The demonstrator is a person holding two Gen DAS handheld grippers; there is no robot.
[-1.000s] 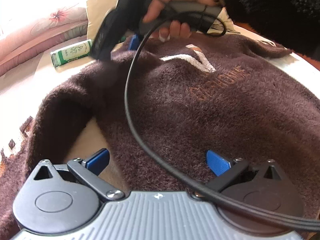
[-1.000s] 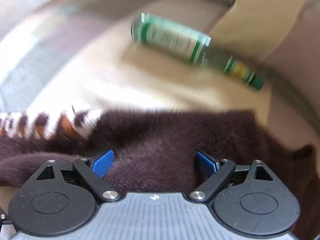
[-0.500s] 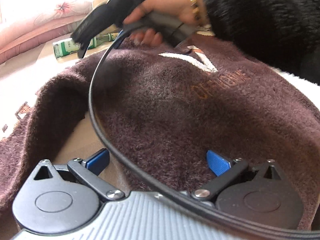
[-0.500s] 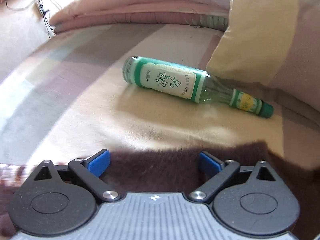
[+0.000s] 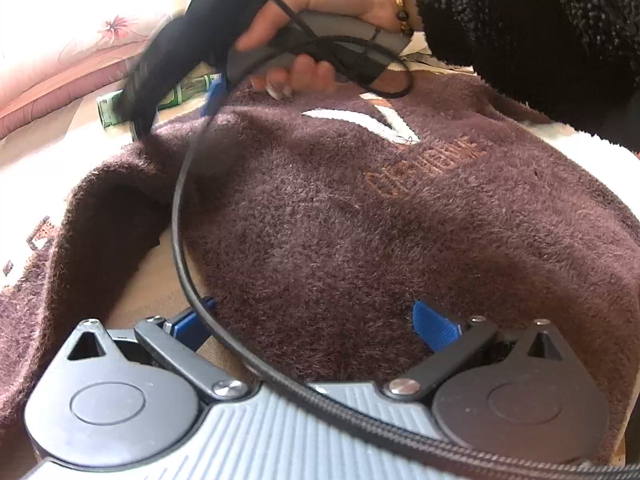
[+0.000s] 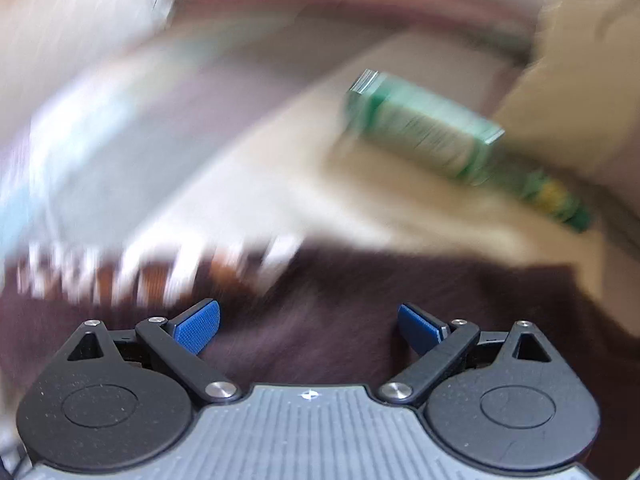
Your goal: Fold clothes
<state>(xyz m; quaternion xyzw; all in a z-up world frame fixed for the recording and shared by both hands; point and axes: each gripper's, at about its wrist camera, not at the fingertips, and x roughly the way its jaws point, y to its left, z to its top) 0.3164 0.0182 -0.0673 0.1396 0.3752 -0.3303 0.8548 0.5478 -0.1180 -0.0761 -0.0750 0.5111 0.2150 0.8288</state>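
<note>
A fuzzy brown sweater point(image 5: 360, 216) with a white V collar lies spread on the bed, one sleeve trailing off to the left. My left gripper point(image 5: 316, 322) is open and low over the sweater's near hem, nothing between its blue pads. The right gripper point(image 6: 308, 326) is open too, hovering over the sweater's shoulder area point(image 6: 340, 312); that view is motion-blurred. In the left wrist view a hand point(image 5: 320, 8) holds the right gripper's handle above the collar, its black cable point(image 5: 180, 216) looping across the sweater.
A green glass bottle point(image 6: 432, 136) lies on the cream bedsheet point(image 6: 256, 200) beyond the sweater, beside a beige pillow point(image 6: 580, 96). A pink floral quilt point(image 5: 80, 48) is folded at the back left. A black sleeve point(image 5: 540, 28) reaches in from the upper right.
The right gripper has swung down and left, back over the sweater, blurring its view. The left gripper has stayed put. Both stay open.
</note>
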